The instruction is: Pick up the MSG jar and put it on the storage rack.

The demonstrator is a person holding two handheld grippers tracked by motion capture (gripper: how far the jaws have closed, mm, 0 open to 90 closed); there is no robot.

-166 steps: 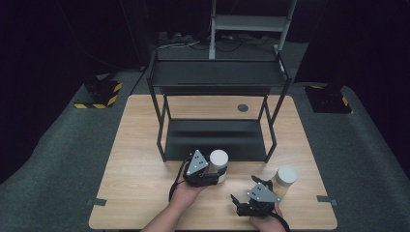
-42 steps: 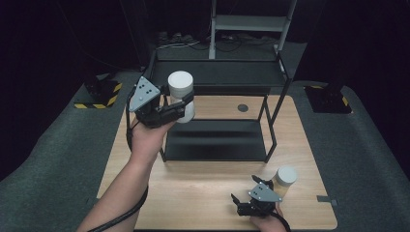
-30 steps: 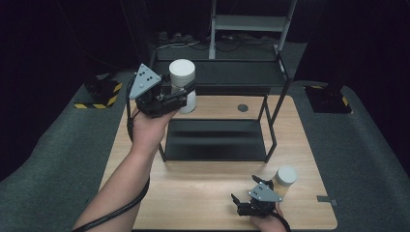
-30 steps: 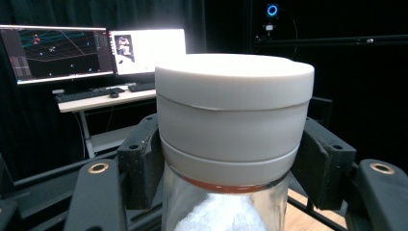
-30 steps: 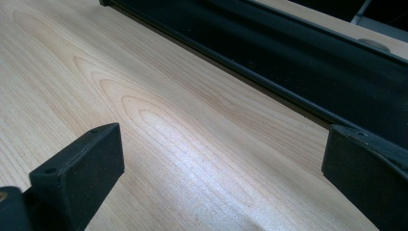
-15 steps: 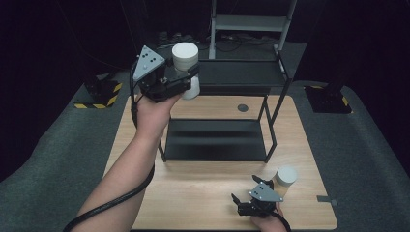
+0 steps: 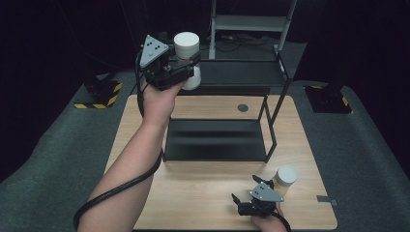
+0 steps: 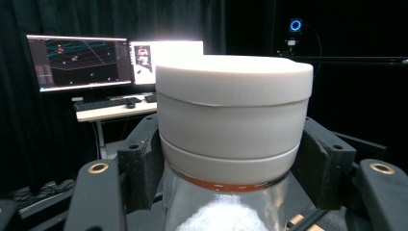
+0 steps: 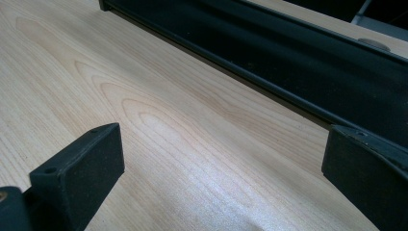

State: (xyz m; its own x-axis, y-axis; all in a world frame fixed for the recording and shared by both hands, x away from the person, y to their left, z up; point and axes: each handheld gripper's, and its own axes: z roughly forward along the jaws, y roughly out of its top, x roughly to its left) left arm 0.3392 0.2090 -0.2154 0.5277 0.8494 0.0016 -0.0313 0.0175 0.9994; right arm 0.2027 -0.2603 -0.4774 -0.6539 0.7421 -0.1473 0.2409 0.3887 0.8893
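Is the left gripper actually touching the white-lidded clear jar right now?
Touching. In the left gripper view, the left gripper has both black jaws pressed against the white-lidded clear jar at its neck, with no gap either side.

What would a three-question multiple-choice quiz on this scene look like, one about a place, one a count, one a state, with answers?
1. Where is the jar in the left gripper?
A. lying on the table
B. raised at the rack's top shelf
C. on the floor

2. How many white-lidded jars are there?
A. one
B. two
C. four

3. How do the right gripper's jaws stand?
A. open, nothing between them
B. shut on a jar
C. shut on the rack

Answers:
1 B: the held jar hangs by the left end of the top shelf of the black rack.
2 B: the held one, and a second jar standing on the table.
3 A: the right gripper shows bare wood between its spread jaws in the right gripper view.
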